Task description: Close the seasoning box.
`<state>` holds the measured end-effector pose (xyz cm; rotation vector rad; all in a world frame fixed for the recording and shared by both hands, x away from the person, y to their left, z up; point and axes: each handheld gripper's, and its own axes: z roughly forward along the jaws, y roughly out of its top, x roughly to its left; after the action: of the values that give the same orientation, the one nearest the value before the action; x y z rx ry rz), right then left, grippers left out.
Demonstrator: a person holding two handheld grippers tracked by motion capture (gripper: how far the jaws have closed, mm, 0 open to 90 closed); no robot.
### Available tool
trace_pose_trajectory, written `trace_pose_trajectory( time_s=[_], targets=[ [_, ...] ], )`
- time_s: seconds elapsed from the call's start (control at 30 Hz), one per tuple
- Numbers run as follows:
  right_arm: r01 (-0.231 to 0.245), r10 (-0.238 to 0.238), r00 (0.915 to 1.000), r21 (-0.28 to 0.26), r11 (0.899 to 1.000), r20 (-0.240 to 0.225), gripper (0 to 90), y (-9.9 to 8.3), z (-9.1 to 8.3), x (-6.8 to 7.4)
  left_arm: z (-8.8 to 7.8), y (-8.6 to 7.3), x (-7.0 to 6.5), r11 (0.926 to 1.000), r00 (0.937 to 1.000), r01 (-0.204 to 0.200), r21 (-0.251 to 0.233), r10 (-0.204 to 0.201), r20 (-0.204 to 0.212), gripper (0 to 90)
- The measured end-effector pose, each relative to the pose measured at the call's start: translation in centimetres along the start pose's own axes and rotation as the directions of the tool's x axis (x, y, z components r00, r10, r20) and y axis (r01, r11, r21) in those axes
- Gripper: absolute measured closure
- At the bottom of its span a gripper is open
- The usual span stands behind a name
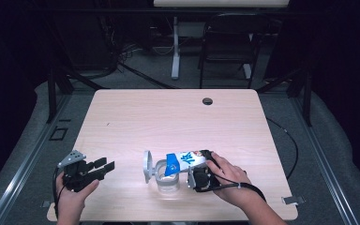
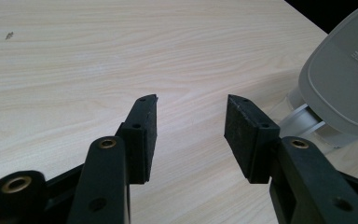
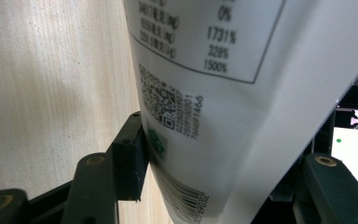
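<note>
The right gripper (image 1: 202, 172) clamps the white-and-blue carton (image 1: 183, 161) – long axis tipped leftward over the clear lidded container (image 1: 165, 178); left gripper (image 1: 104, 166) gapes, empty.

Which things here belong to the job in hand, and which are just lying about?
In the job:
- white-and-blue packet, held tilted by the right hand-held gripper
- clear container with its grey lid open

Lying about:
- left hand-held gripper, open and idle
- chair behind the table
</note>
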<state>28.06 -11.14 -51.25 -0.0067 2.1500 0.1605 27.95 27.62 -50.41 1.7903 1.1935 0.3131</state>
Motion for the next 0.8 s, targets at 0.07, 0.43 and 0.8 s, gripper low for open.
trace_pose_trajectory(
  time_s=[0.07,0.43,0.8],
  targets=[
    [0.016,-0.016,0.9999,0.017,1.0,0.002,43.3,0.08,-0.11,-0.1,-0.03,0.02,0.01,1.0,1.0,-0.001,0.003,0.001,0.0,54.4],
    [0.039,-0.039,0.9992,0.009,0.999,0.01,43.4,0.18,-0.11,-0.22,-0.04,0.01,-0.04,1.0,1.0,0.0,0.0,0.0,0.0,54.3],
    [0.09,-0.091,0.9955,0.032,0.995,0.028,43.7,0.39,-0.43,-0.41,-0.1,0.0,0.03,1.0,1.0,0.004,0.0,-0.004,0.0,54.4]
  ],
)
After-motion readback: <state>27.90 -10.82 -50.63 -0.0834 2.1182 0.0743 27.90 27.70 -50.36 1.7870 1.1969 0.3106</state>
